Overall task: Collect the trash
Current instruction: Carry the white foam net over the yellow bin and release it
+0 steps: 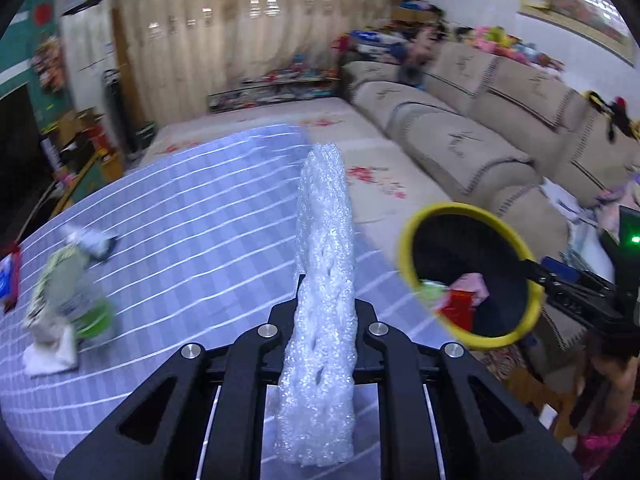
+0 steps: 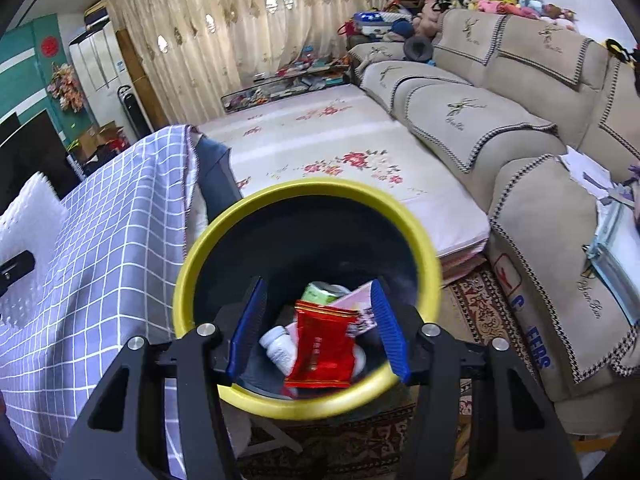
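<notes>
Bubble wrap (image 1: 326, 280), white and crinkled, pinched between the pressed-together jaws of the left gripper (image 1: 325, 308), above the checked cloth of the counter (image 1: 200, 216); yellow-rimmed bin (image 2: 308, 200) gripped at its near rim by the right gripper (image 2: 318, 332), jaws half spread, one inside the wall and one outside; red packet (image 2: 324, 348), white bottle (image 2: 278, 346) and pink box already inside. Best done by carrying the wrap right over the bin's mouth before letting go; long and floppy, so likely to drape over the rim unless lowered end first; bin best held level and close. More litter (image 1: 68, 292) waiting on the cloth.
</notes>
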A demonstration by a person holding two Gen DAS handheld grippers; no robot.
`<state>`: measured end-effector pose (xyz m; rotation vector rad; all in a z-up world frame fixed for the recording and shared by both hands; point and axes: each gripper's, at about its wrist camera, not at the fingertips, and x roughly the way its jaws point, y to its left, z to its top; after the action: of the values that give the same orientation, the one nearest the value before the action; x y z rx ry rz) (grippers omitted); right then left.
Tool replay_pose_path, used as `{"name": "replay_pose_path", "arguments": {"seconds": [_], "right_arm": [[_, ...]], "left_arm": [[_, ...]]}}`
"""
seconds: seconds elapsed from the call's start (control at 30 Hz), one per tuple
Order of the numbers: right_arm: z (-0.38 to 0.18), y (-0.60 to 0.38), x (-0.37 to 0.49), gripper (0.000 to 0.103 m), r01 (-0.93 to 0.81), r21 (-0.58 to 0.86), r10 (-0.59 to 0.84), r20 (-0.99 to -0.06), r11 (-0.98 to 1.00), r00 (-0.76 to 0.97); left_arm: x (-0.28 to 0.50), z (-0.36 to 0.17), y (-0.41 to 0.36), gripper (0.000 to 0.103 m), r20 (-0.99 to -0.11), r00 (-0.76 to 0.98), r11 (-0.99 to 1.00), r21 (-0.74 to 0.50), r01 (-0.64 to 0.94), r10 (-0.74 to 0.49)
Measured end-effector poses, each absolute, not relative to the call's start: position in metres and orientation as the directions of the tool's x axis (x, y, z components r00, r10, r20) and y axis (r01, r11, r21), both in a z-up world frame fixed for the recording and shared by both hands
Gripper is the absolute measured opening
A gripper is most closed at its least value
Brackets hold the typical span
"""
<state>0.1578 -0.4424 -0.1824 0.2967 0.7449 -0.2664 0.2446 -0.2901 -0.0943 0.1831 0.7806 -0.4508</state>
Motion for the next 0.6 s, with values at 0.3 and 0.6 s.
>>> {"name": "replay_pose_path", "arguments": {"seconds": [0.3, 0.6], "right_arm": [[-0.176, -0.477, 0.128, 0.055, 0.411, 0.162, -0.195, -0.690, 0.897, 0.697], [-0.184, -0.503, 0.115, 0.055, 0.440, 0.181, -0.198, -0.703, 0.880, 0.683]], "left_arm": [[0.240, -0.101, -0.401, 0.013, -0.743, 0.530, 0.794, -0.002, 0.608, -0.408], [0.252, -0.132, -0.476, 0.013, -0.792, 0.482, 0.760, 0.035, 0.649, -0.375]]}}
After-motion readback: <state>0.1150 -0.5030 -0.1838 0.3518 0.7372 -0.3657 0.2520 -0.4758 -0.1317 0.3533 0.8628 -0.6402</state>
